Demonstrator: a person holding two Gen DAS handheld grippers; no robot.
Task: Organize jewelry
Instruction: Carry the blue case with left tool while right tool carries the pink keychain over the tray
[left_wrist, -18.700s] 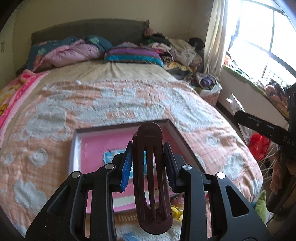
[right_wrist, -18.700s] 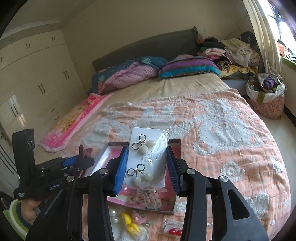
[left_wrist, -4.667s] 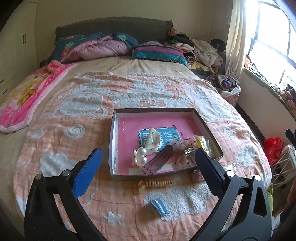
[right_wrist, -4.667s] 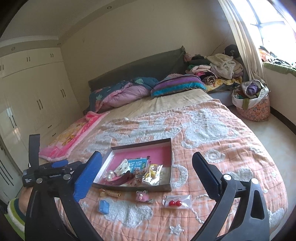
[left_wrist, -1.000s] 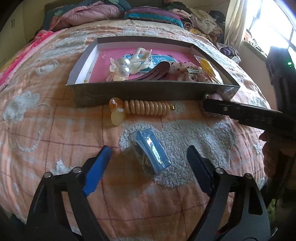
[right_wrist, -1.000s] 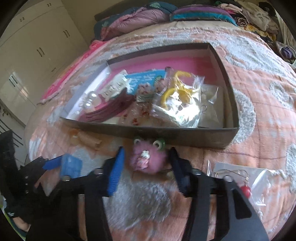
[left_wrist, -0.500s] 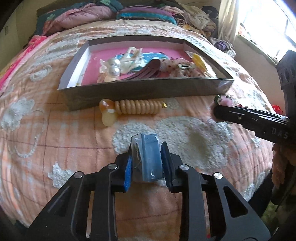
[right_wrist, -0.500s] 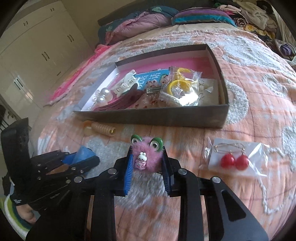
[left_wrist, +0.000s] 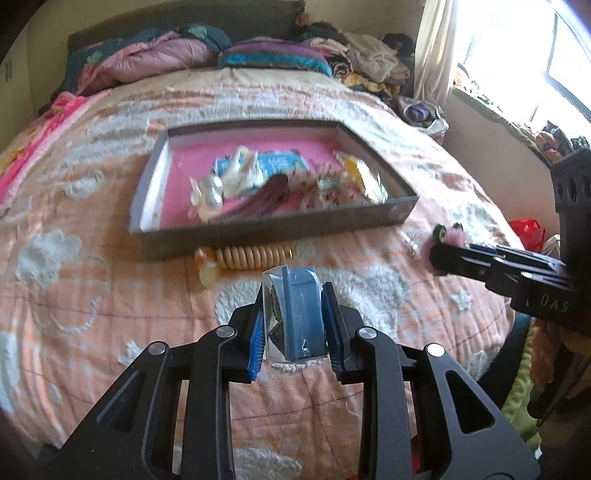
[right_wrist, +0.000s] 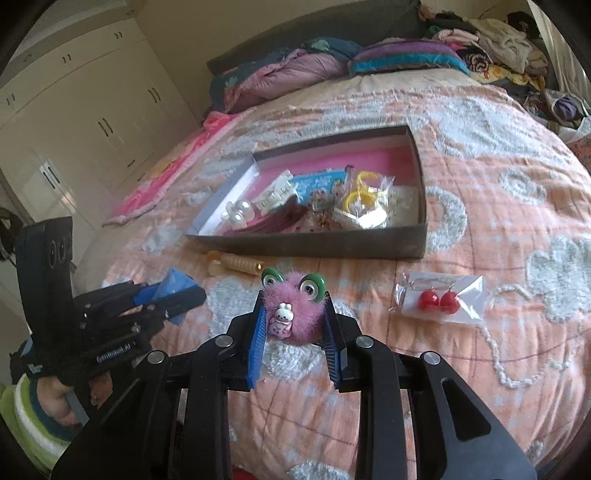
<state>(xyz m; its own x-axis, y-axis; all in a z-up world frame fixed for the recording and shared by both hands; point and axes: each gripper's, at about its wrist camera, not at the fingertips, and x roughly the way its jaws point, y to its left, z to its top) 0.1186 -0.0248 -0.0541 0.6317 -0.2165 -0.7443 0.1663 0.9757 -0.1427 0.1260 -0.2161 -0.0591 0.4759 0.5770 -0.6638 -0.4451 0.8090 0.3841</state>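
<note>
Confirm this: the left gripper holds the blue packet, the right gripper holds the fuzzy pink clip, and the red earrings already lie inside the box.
Wrong about the red earrings: the right wrist view shows them bagged on the bedspread, outside the box. The rest stands.

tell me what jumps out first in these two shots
The fuzzy pink clip with green googly eyes, clamped in the right hand-held gripper above the bedspread. Next, the blue packet pinched in the left hand-held gripper, and beyond both the pink-lined box of hair accessories on the bed.
</note>
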